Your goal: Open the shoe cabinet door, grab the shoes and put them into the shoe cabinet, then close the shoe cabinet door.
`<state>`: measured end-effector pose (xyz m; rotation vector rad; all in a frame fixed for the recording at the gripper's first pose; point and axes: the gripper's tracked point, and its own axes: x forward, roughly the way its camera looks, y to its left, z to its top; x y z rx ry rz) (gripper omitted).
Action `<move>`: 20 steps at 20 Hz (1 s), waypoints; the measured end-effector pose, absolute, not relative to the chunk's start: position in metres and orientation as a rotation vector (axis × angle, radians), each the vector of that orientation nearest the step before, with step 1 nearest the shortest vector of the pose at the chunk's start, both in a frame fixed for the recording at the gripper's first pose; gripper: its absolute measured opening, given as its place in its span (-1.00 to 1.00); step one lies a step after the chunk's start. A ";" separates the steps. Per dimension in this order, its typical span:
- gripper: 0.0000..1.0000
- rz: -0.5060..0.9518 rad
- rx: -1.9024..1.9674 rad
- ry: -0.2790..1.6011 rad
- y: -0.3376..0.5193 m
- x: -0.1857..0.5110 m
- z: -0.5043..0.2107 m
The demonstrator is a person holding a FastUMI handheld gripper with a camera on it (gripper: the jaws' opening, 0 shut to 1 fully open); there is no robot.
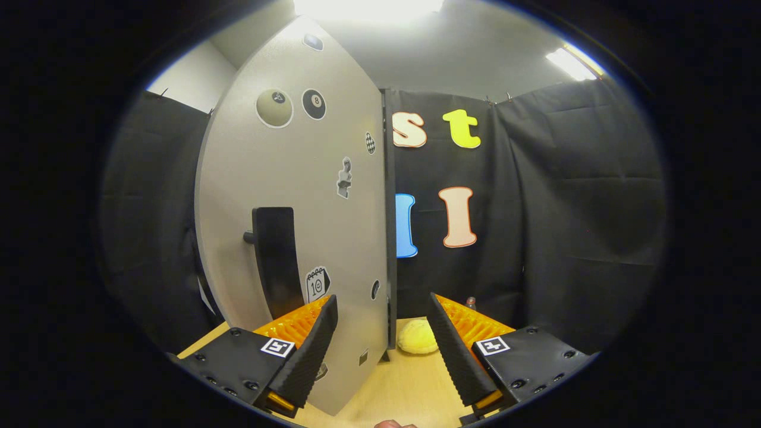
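Observation:
The grey shoe cabinet door (297, 196) stands swung open, seen nearly edge-on, with several stickers on its face and a black handle (276, 261) low on it. My gripper (383, 306) is open, its ribbed black fingers (312, 351) spread wide. The door's free edge runs down between the fingers, nearer the left one, which lies in front of the door's lower face. A yellow fluffy shoe (417, 336) lies on the wooden table (398, 386) just beyond the door edge, between the fingers.
Black cloth walls close the booth behind and to both sides. A small bottle top (471, 302) peeks out behind the right finger. Something skin-coloured, maybe a fingertip (392, 424), shows at the table's near edge.

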<state>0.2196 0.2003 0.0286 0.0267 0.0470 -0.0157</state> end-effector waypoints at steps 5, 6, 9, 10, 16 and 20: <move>0.89 0.024 0.035 0.041 0.244 0.247 0.032; 0.90 0.045 0.043 0.038 0.258 0.253 0.034; 0.92 0.068 0.044 0.025 0.282 0.268 0.041; 0.92 0.076 0.039 0.028 0.290 0.273 0.041; 0.93 0.106 0.035 0.033 0.310 0.280 0.048; 0.93 0.113 0.031 0.043 0.308 0.277 0.046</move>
